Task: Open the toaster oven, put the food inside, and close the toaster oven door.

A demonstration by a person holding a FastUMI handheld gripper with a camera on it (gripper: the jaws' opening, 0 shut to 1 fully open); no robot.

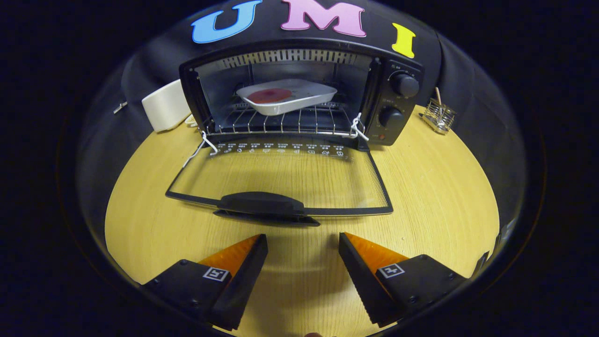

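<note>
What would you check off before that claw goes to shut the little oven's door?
1. Food inside: ok. The white dish with a red round piece sits on the wire rack.
2. Dish clear of the door's swing: ok, it sits well back on the rack.
3. Door position: folded fully down, lying flat over the table; not yet closed.
4. Handle reachable: ok, just ahead of the claw, nothing between them.
5. Claw free: ok, open and holding nothing.
6. Knob settings: cannot tell.
</note>
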